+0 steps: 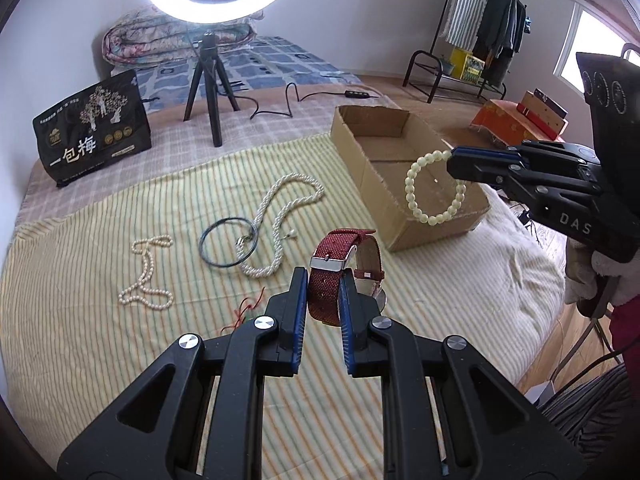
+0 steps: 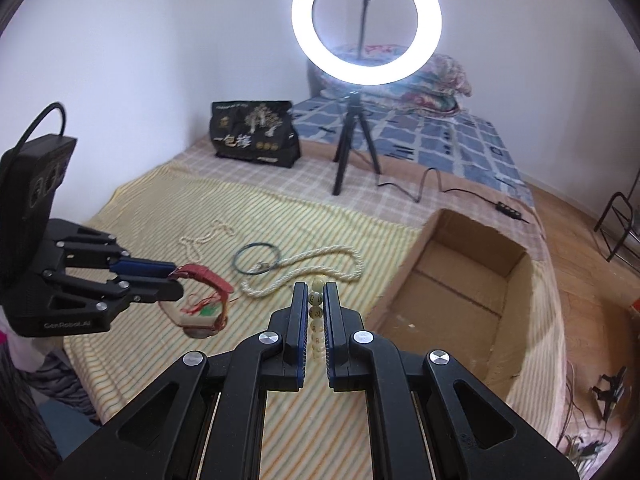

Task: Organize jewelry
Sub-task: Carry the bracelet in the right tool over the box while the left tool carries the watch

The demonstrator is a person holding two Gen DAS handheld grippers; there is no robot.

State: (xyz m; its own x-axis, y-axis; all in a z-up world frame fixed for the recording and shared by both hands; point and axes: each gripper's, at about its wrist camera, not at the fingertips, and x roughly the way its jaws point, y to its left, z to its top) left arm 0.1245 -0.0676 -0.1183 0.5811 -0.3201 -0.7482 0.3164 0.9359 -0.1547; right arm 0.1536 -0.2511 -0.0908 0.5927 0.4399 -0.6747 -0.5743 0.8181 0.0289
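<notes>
Beside the cardboard box [image 1: 404, 176], my left gripper [image 1: 324, 292] clenched the red watch [image 1: 344, 256], my right gripper [image 2: 316, 300] the bead bracelet [image 1: 434, 188]; I judged both needed carrying well over its rim before release.

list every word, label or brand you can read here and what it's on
"一包梅": large white characters on the black bag standing on the bed.
"DAS": on the body of the right gripper, left wrist view; it may be cut off.
"GenRobot.AI": on the body of the left gripper, right wrist view, slightly blurred.
Small print and round seals on the bag: too small to read.
Marks on the pale bead bracelet: too blurred to read.
</notes>
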